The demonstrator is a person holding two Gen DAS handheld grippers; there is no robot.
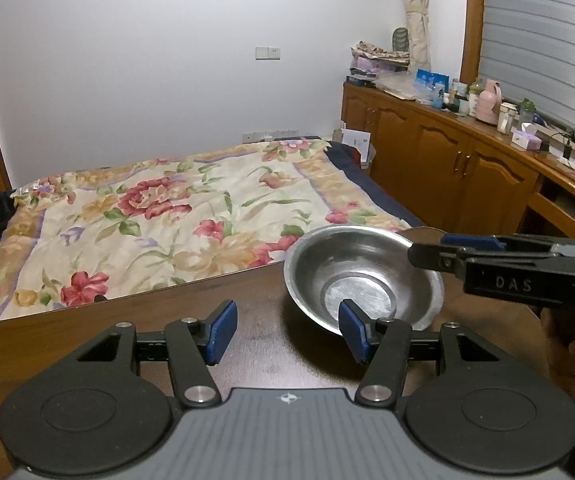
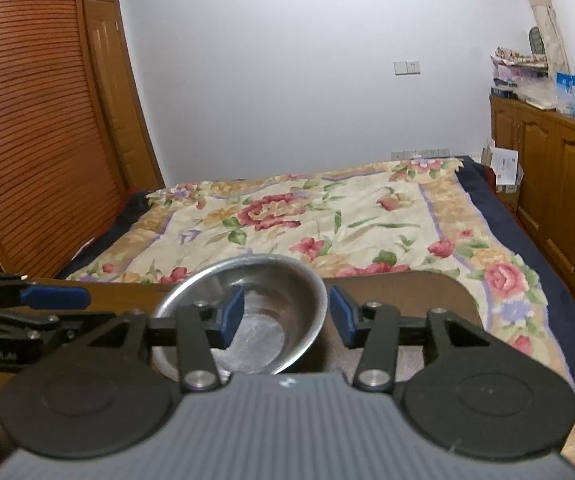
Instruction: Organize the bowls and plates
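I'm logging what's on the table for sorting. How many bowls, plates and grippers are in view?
Bowls: 1, the metal bowl
Plates: 0
Grippers: 2, the left gripper and the right gripper
Total: 3

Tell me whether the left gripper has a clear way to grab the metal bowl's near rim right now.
Probably yes. The left gripper is open, and its right finger already overlaps the metal bowl. No object lies between them on the table. The right gripper straddles the opposite rim, so the near side looks free.
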